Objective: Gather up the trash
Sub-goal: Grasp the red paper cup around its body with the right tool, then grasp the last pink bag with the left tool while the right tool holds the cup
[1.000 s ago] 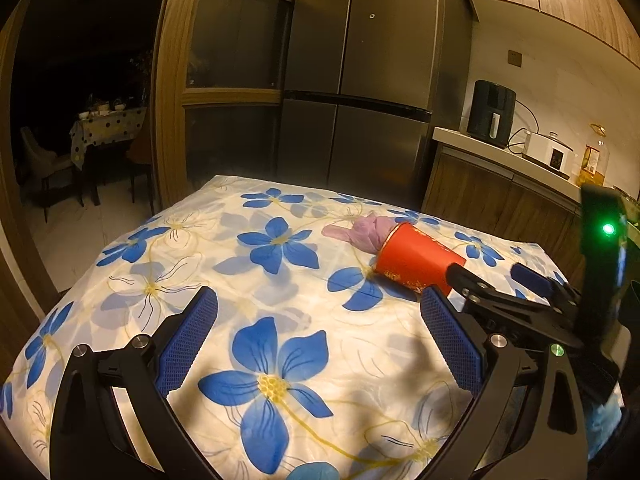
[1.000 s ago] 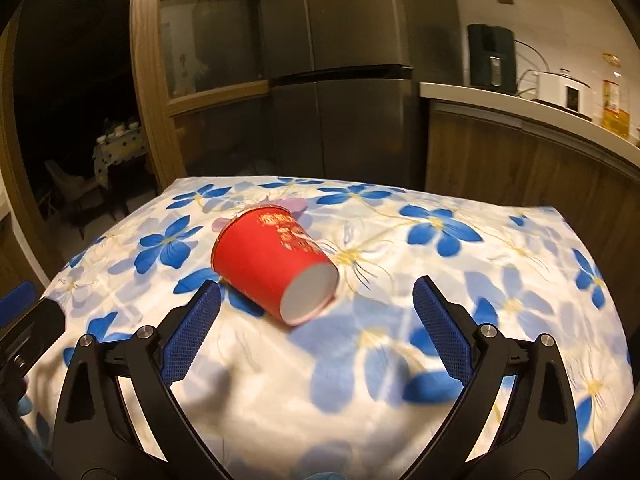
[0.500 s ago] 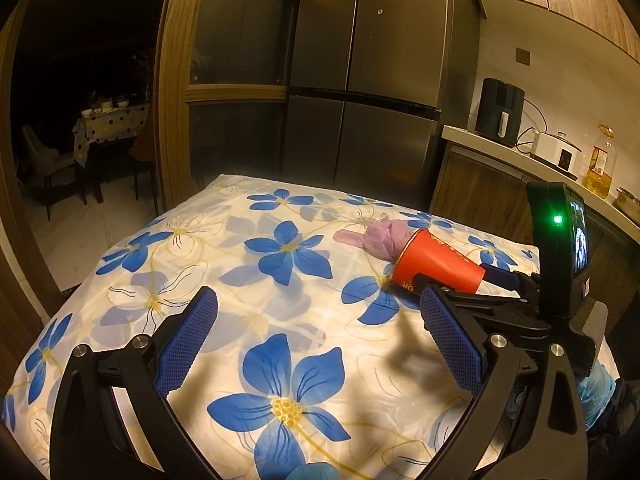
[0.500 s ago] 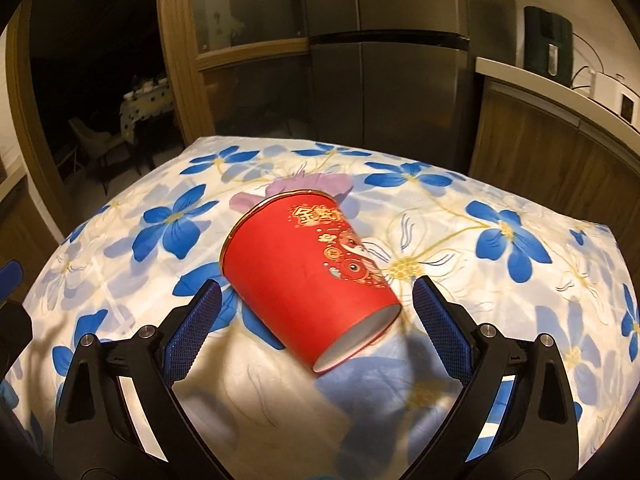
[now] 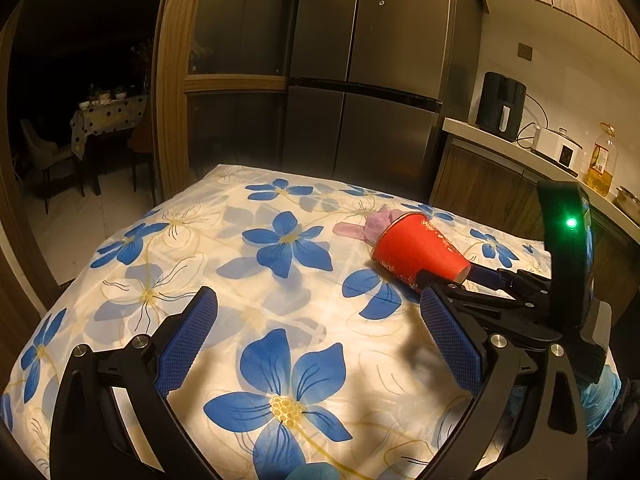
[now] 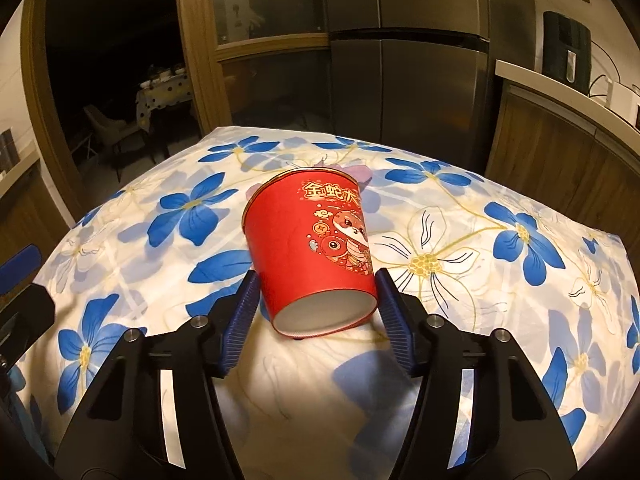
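Note:
A red paper cup [image 6: 310, 248] lies on its side on the flowered tablecloth [image 6: 500, 280], base toward me. My right gripper [image 6: 316, 300] has closed on the cup's base, one blue pad on each side of it. In the left wrist view the cup [image 5: 416, 252] lies at the right, with the right gripper [image 5: 460, 276] at its base. A crumpled pink tissue [image 5: 372, 222] lies at the cup's mouth. My left gripper [image 5: 320, 344] is open and empty above the cloth, to the left of the cup.
A steel fridge [image 5: 380, 80] stands behind the table. A wooden counter [image 5: 520, 152] at the right carries a black appliance [image 5: 500, 106] and an oil bottle [image 5: 600, 160]. A dark doorway at the left shows a second table [image 5: 104, 116] and chairs.
My right gripper moved forward to the cup and its jaws narrowed from wide open onto the cup's base. The left gripper rose and drew back slightly, still open.

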The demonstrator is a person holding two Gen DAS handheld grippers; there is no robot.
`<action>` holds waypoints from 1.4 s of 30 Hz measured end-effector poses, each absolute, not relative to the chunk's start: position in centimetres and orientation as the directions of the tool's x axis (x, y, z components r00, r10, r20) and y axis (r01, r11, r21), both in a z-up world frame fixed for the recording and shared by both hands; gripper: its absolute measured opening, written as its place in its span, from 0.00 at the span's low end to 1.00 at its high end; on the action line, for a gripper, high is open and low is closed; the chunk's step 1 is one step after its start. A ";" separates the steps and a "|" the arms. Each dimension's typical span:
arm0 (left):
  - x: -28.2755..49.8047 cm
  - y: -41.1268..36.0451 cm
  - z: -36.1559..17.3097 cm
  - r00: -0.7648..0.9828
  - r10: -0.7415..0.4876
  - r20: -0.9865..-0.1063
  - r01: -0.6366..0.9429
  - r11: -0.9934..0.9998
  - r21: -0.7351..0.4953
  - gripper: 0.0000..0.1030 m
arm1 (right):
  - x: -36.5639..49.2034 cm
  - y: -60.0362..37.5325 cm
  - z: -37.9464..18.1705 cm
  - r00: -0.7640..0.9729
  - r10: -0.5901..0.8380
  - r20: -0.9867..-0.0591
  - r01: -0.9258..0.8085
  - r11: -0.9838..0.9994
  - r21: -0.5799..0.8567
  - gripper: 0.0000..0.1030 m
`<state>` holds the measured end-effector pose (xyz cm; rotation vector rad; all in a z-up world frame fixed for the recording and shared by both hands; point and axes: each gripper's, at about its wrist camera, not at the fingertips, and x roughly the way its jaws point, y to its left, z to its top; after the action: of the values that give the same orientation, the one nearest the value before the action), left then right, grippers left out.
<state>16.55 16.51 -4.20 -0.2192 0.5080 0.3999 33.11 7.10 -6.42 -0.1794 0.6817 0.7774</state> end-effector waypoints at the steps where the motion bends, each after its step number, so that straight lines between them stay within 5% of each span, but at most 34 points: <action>1: 16.5 16.5 -4.2 0.798 0.315 -0.514 -0.423 0.900 -0.106 0.94 | 33.1 7.0 -6.4 0.510 0.589 -0.626 -0.699 0.708 0.096 0.55; 17: 24.2 15.7 -3.3 0.813 0.293 -0.503 -0.388 0.917 -0.094 0.94 | 31.5 -0.7 -4.3 0.665 0.533 -0.524 -0.552 0.823 0.137 0.54; 29: 35.2 14.5 -6.5 0.714 0.318 -0.624 -0.377 0.925 0.041 0.93 | 28.3 -8.3 -2.5 0.752 0.492 -0.438 -0.456 0.869 0.193 0.54; 33: 36.9 14.4 -7.7 0.674 0.301 -0.675 -0.360 0.931 0.055 0.79 | 27.6 -9.2 -2.4 0.760 0.486 -0.431 -0.447 0.873 0.195 0.54; 35: 37.5 14.4 -8.4 0.649 0.296 -0.701 -0.353 0.933 0.068 0.59 | 27.4 -9.5 -2.4 0.763 0.483 -0.430 -0.441 0.875 0.200 0.54; 42: 37.5 14.1 -9.0 0.645 0.267 -0.716 -0.322 0.945 0.062 0.22 | 26.9 -9.9 -2.9 0.765 0.468 -0.441 -0.420 0.883 0.208 0.54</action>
<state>37.52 14.06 -8.97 -0.0733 0.8026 0.3360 26.93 -9.93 -2.86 0.0993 0.5053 0.4836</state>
